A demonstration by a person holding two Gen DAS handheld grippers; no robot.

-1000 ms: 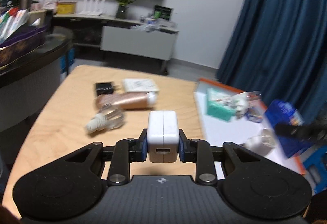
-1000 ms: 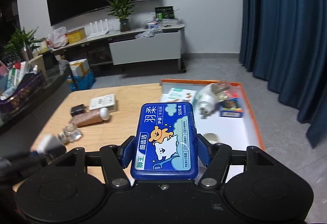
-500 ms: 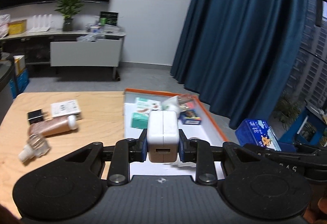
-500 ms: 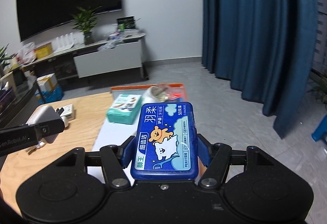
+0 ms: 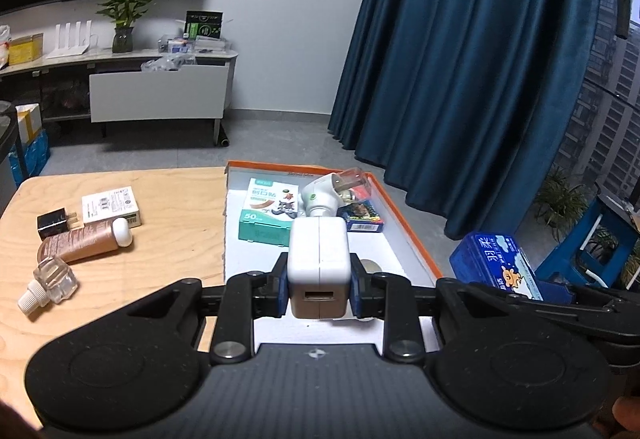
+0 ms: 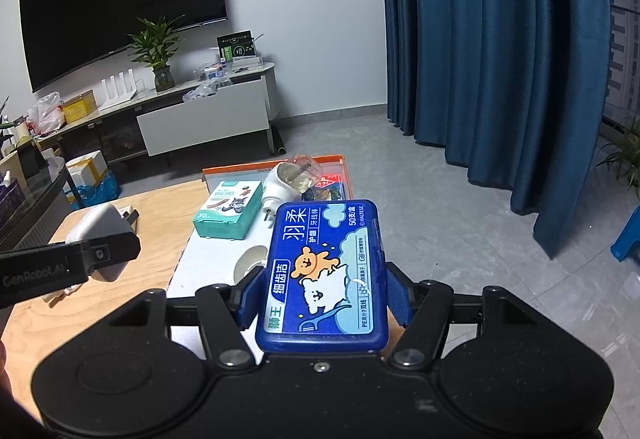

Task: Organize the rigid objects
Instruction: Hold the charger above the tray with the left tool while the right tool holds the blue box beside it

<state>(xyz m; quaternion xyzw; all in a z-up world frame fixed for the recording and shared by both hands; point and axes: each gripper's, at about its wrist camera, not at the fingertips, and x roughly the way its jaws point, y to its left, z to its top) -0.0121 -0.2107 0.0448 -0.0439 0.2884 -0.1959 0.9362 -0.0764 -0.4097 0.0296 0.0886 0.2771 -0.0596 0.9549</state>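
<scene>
A: Charger [image 5: 318, 263], the white cube one: where is it?

B: Clamped between the blue pads of the left gripper [image 5: 319, 289], USB port facing the camera, held above the near end of the orange-rimmed tray [image 5: 412, 235].

A: And the right gripper [image 6: 324, 297]?

B: Closed on the blue floss-pick box [image 6: 326, 275], cartoon bear lid up. In the left wrist view that box sits at about 3 o'clock from the charger, beyond the tray's right rim.

A: What lies in the tray?

B: At 12 o'clock from the charger, a teal bandage box [image 5: 269, 211]; just beside it at 1 o'clock a white plug-in device [image 5: 322, 197] with a clear cap, tilted, and a small blue card box [image 5: 362, 217] touching it. A round pale object [image 6: 250, 261] lies on the white floor of the tray nearer the grippers.

A: Anything on the bench [image 5: 176, 207]?

B: At 9 to 10 o'clock from the charger: a white labelled box [image 5: 111, 203], a black adapter [image 5: 54, 223], a brown tube [image 5: 82, 241] with a white cap on its side, and a clear glass bottle [image 5: 50, 279] lying down. They sit close together, well apart from the tray.
</scene>
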